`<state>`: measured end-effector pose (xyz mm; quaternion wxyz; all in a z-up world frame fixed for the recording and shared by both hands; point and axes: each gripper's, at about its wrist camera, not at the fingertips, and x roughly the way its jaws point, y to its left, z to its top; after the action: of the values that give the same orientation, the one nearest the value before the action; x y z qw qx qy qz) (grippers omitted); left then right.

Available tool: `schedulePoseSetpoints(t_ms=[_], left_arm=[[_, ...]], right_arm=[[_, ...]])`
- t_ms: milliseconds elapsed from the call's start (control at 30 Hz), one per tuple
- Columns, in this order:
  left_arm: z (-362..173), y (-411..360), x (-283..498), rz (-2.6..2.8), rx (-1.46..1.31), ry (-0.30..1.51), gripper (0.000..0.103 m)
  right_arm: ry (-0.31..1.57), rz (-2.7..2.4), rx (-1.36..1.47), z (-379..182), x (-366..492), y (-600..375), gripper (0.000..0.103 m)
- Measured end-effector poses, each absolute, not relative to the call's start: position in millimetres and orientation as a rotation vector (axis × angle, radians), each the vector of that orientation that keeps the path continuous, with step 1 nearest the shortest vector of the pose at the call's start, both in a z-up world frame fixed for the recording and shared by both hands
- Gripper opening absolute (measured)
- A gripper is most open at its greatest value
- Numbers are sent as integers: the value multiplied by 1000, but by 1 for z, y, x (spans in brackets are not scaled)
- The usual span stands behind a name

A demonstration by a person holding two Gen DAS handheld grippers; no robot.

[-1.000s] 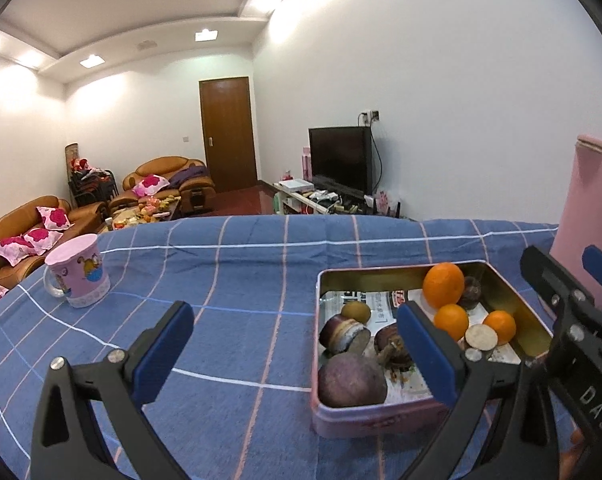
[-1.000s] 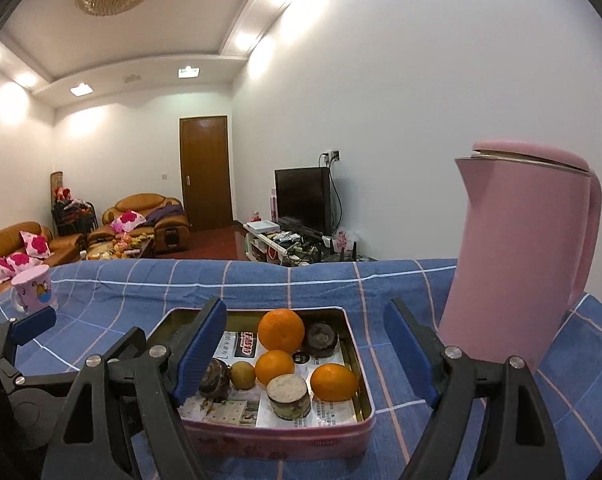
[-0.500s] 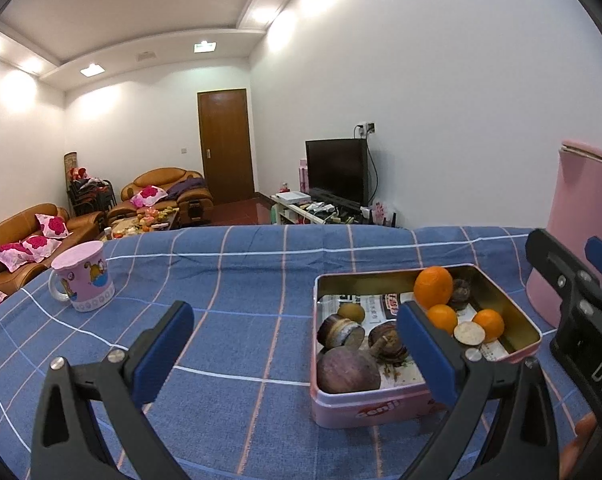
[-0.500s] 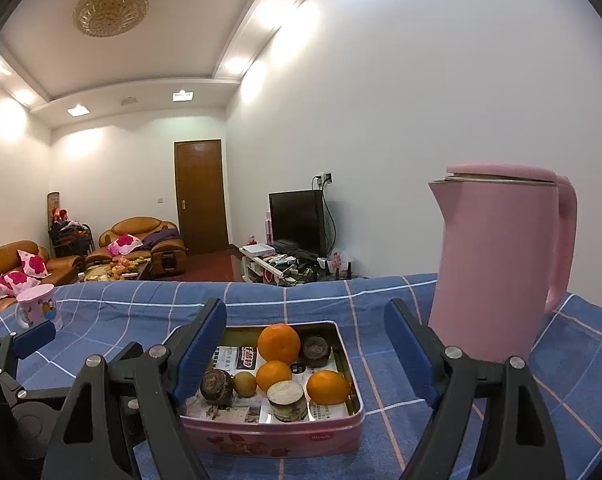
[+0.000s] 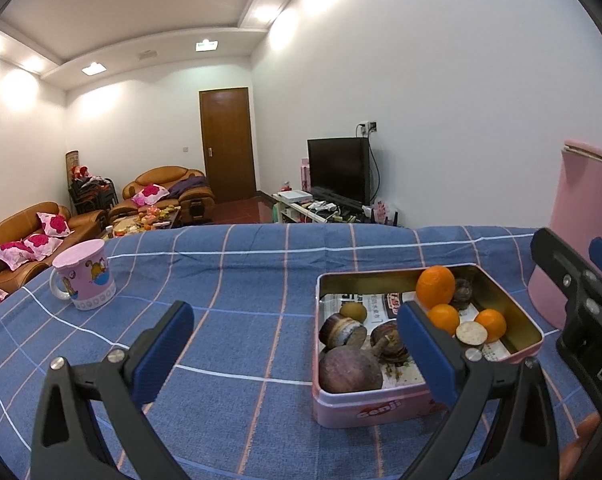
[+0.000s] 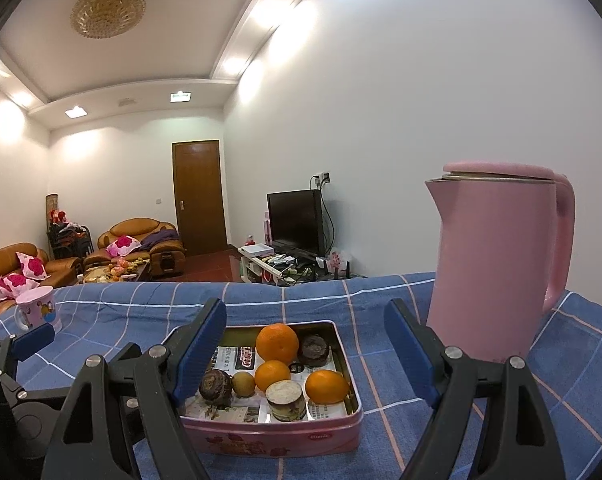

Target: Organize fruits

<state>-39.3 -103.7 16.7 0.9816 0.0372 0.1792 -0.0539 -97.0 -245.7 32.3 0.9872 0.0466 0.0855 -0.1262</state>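
A pink tin (image 5: 381,407) (image 6: 275,438) lined with newspaper sits on the blue checked cloth. In it lie three oranges, the biggest (image 5: 435,287) (image 6: 277,342) at the back, a small kiwi (image 6: 243,384), a large purple fruit (image 5: 350,370) and some dark cut fruits (image 6: 215,387). My left gripper (image 5: 289,348) hangs open just before the tin's left side, with nothing between its fingers. My right gripper (image 6: 306,354) stands open in front of the tin, holding nothing; in the left wrist view it shows at the right edge (image 5: 573,276).
A tall pink kettle (image 6: 497,260) (image 5: 581,236) stands right of the tin. A pink cartoon mug (image 5: 85,274) (image 6: 37,307) sits at the cloth's far left. Beyond the table are sofas, a door and a television.
Both views have drawn back and tilted up a little, so the tin looks smaller and farther. Both grippers stay open and the fruits have not moved.
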Motion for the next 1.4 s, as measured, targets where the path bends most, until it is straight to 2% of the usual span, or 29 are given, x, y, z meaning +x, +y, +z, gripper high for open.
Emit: schedulePoseSetpoints(t_ms=[1400], left_arm=[[18, -98, -30, -108, 17, 400, 103]], right_arm=[[169, -260, 87, 30, -99, -243, 82]])
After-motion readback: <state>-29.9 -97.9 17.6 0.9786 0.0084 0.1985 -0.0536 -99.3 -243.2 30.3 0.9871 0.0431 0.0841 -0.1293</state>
